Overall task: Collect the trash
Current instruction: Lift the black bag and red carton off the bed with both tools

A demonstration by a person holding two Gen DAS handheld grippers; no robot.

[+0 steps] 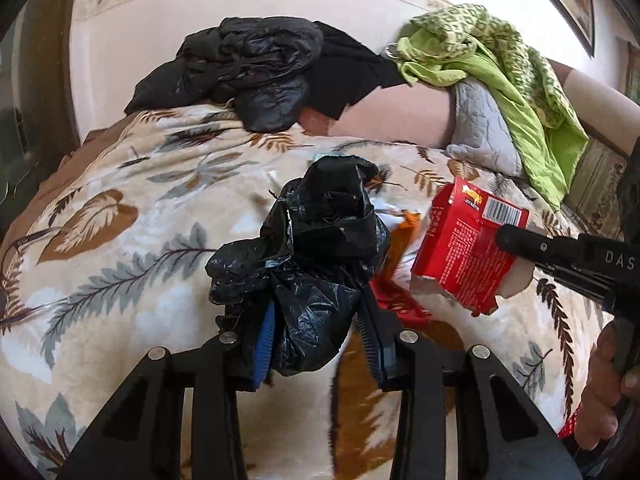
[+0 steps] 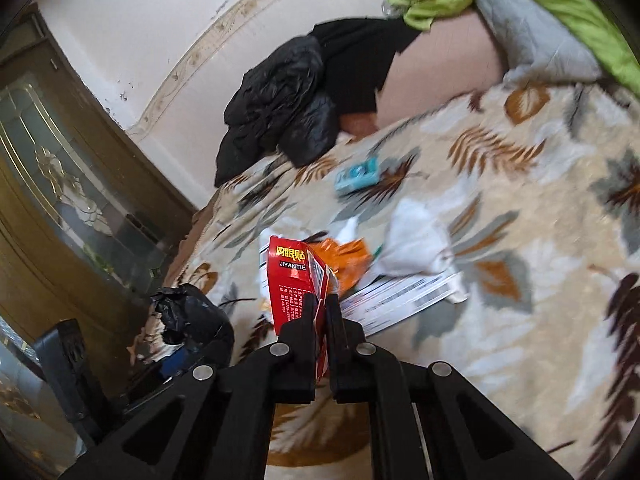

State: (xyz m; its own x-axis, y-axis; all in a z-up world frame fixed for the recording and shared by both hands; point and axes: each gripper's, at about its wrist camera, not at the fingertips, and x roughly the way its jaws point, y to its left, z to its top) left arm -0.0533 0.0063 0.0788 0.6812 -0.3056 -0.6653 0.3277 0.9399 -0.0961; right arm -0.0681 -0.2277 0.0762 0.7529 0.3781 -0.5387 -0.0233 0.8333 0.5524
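Left tongs: narrow, clamped on a crumpled black trash bag that bunches up between the blue pads, above the bed.
Right tongs: pinched tight on a torn red carton, lifted clear of the blanket.
Red carton, from the left wrist view: just right of the bag, apart from it, barcode end up.
Bed: covered by a leaf-patterned blanket.
Loose trash on the blanket: orange wrapper, white crumpled paper, printed sheet, small teal box.
Far edge: black jacket, green cloth, grey pillow.
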